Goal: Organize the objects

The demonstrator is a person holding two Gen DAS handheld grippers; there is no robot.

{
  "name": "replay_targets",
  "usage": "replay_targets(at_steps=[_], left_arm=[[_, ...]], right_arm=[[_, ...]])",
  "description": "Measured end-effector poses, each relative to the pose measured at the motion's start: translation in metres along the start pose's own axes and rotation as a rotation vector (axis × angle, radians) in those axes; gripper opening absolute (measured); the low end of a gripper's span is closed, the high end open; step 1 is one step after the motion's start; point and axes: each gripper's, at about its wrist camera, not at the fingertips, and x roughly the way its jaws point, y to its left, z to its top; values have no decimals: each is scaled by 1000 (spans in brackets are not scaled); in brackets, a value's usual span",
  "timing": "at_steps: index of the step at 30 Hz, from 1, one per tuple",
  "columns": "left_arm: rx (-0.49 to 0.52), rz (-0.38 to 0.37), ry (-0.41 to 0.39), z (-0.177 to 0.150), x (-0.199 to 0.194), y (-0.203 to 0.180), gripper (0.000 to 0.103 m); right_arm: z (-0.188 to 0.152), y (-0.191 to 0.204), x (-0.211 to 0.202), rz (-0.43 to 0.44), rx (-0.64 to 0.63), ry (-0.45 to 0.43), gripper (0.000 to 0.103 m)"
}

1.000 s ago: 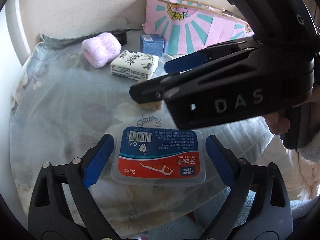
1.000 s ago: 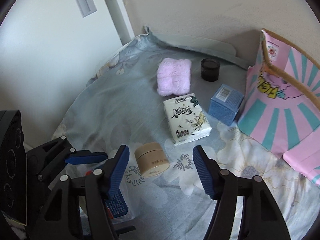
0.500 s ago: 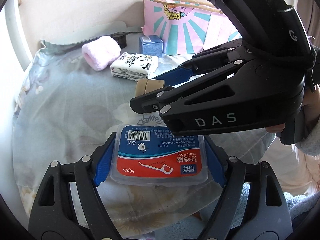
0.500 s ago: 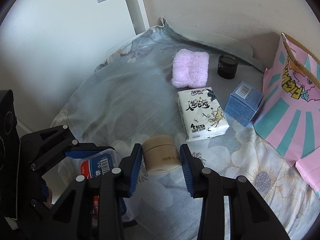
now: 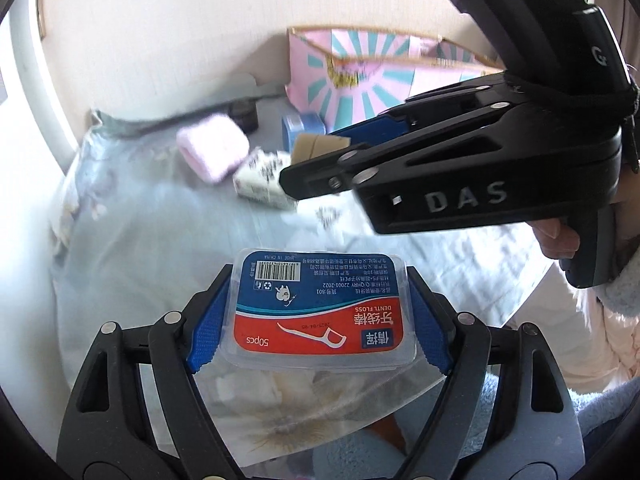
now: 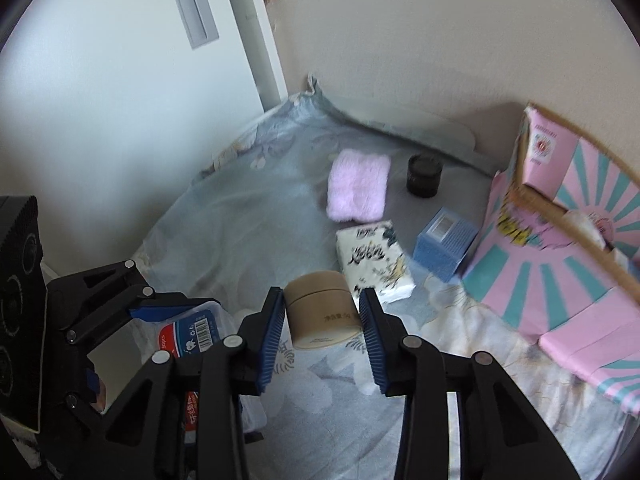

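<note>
Right tool [image 6: 322,320] grips the tan round jar [image 6: 320,314], clear of the floral sheet [image 6: 240,216]. Left tool [image 5: 320,316] clamps the floss box [image 5: 322,312] by its short ends, long axis crosswise. The pink box [image 6: 560,272] lies at two o'clock from the right tool, the nearer one.

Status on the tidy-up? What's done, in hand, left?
Done: little to see; something pale lies inside the pink box, contents unclear.
In hand: left gripper clamps the floss box; right gripper clamps the tan jar.
Left on the cloth: pink towel, tissue pack, blue carton, black jar.
</note>
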Motion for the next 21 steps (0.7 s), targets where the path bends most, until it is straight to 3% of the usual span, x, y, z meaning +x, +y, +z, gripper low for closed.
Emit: replay_targets(at_steps=[11, 21], left_arm=[[-20, 40, -63, 84, -41, 9, 78], [-81, 50, -91, 146, -60, 4, 78]], right_arm=[[43, -19, -86, -105, 95, -94, 35], [55, -54, -147, -254, 221, -141, 35]])
